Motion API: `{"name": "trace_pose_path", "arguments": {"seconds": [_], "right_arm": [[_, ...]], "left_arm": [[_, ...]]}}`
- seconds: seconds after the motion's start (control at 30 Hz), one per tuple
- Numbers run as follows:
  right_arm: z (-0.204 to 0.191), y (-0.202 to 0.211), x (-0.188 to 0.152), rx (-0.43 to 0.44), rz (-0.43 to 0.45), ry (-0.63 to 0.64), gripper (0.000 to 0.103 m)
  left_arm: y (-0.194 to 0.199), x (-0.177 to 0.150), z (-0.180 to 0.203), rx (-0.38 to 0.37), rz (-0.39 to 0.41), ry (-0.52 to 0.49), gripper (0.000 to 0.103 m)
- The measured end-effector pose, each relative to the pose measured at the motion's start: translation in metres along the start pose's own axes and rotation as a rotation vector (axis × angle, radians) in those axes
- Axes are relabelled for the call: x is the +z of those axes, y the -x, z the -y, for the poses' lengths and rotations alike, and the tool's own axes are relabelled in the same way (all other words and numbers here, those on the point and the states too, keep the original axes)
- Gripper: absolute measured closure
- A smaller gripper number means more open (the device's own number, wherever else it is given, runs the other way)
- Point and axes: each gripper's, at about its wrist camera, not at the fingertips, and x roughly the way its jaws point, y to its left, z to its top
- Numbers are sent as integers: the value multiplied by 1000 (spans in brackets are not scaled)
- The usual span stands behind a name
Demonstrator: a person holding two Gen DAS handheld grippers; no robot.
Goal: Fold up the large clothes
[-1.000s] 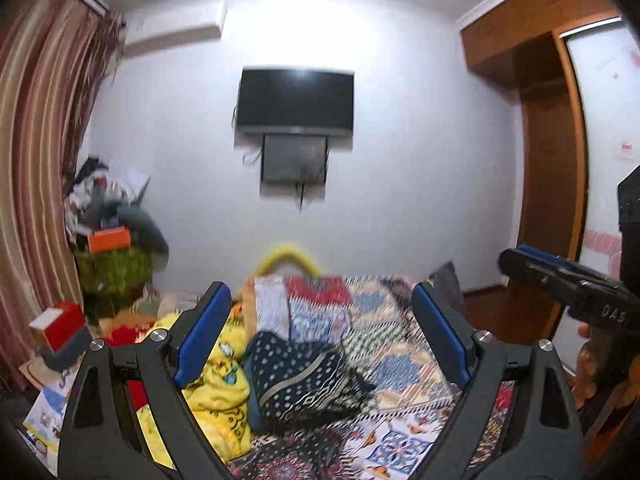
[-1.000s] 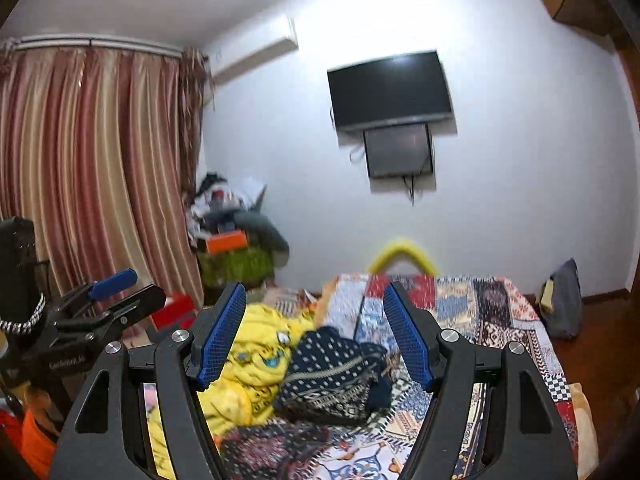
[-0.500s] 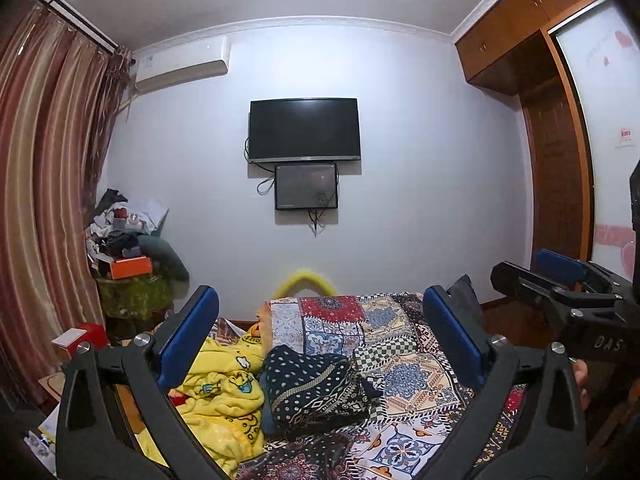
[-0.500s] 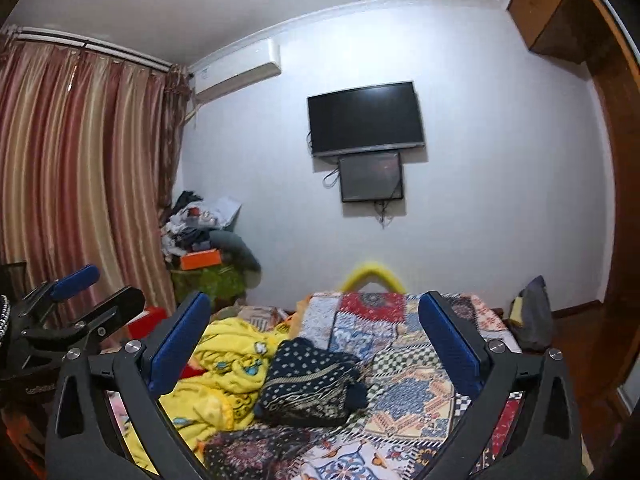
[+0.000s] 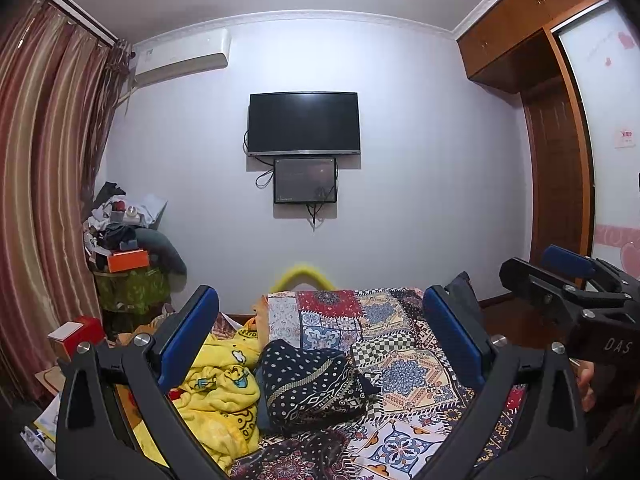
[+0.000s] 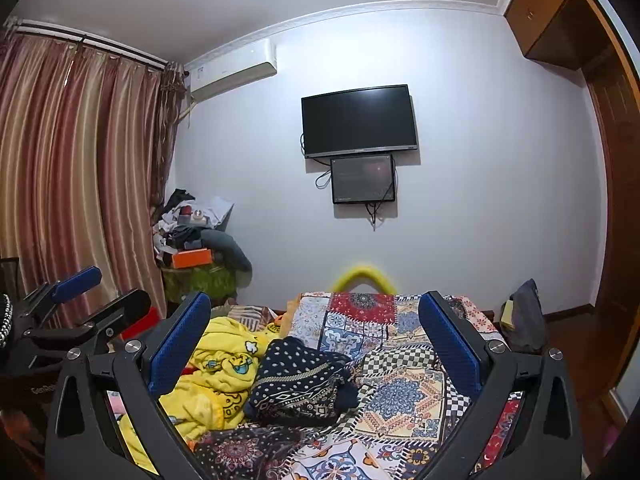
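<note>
A crumpled navy garment with white dots and bands lies on the patchwork bedspread. Against its left side sits a bunched yellow cartoon-print garment. My left gripper hovers level above the near end of the bed, jaws wide open, nothing between the blue pads. My right gripper is beside it, equally wide open and empty. Each gripper shows in the other's view: the right gripper at the right edge, the left gripper at the left edge.
A television and a smaller screen hang on the far wall. Striped curtains line the left side, with a cluttered stand near them. A wooden wardrobe and a dark bag are on the right. A yellow arch rises behind the bed.
Both grippers' jaws have spread wider, the right one much more. Both views have steadied from a blur and now show more ceiling. The clothes on the bed have not moved.
</note>
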Motion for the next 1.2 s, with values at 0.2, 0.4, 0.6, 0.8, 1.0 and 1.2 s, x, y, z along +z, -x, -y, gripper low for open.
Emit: {"name": "trace_pose_path", "arguments": {"seconds": [0.2,0.4,0.6,0.8,1.0,1.2], "right_arm": [[3,2,2,4,7,-7,0],[4,4,2,2,4,-9,0],[6,5,4,10,3,-14,0],[6,7,5,7,-1,-12,0],[5,7,6,4,-1,-13,0],[4,7,8,-3,6,-7,0]], "left_arm": [[-4,-1,-1,3,-9,13,0],[-6,-2,-4,7,-13,21,0],[-9,-4,-2,8,-24,24,0],[-10,-5,1,2,-35,29,0],[-10,-5,2,-13,-36,31,0],[-11,-5,2,-34,-36,36,0]]}}
